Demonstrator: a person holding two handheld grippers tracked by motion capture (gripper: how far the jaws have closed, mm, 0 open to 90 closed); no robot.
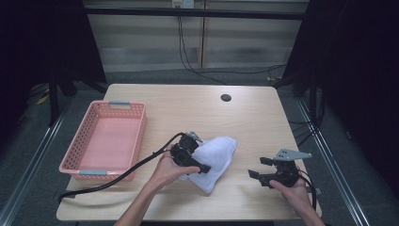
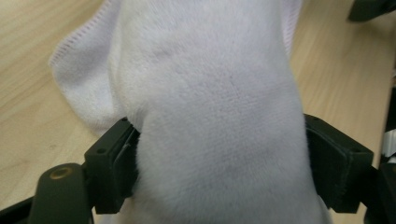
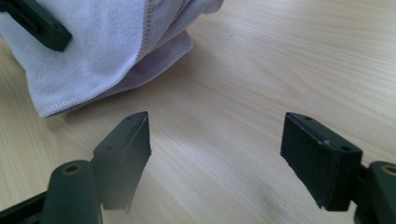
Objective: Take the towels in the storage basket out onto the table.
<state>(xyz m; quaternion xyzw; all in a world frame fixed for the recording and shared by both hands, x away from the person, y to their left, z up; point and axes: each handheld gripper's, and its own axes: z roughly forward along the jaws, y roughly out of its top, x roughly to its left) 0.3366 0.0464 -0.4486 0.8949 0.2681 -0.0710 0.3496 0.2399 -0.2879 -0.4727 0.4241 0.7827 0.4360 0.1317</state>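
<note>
A white towel (image 1: pixel 219 153) lies bunched on the wooden table (image 1: pixel 188 108), a little right of centre. My left gripper (image 1: pixel 198 153) sits low over the towel's left part. In the left gripper view its jaws (image 2: pixel 219 163) stand wide apart, and a thick fold of the towel (image 2: pixel 210 70) fills the gap between them without looking pinched. My right gripper (image 1: pixel 259 168) rests near the table's front right, pointing left toward the towel. It is open (image 3: pixel 215 144) with only bare wood between its pads. The towel's hemmed edge (image 3: pixel 93 46) lies just ahead of it.
A pink perforated basket (image 1: pixel 141 127) stands at the table's left side with nothing in it. A round cable hole (image 1: pixel 226 98) sits near the far edge. The left gripper's black cable (image 1: pixel 117 174) trails along the front left.
</note>
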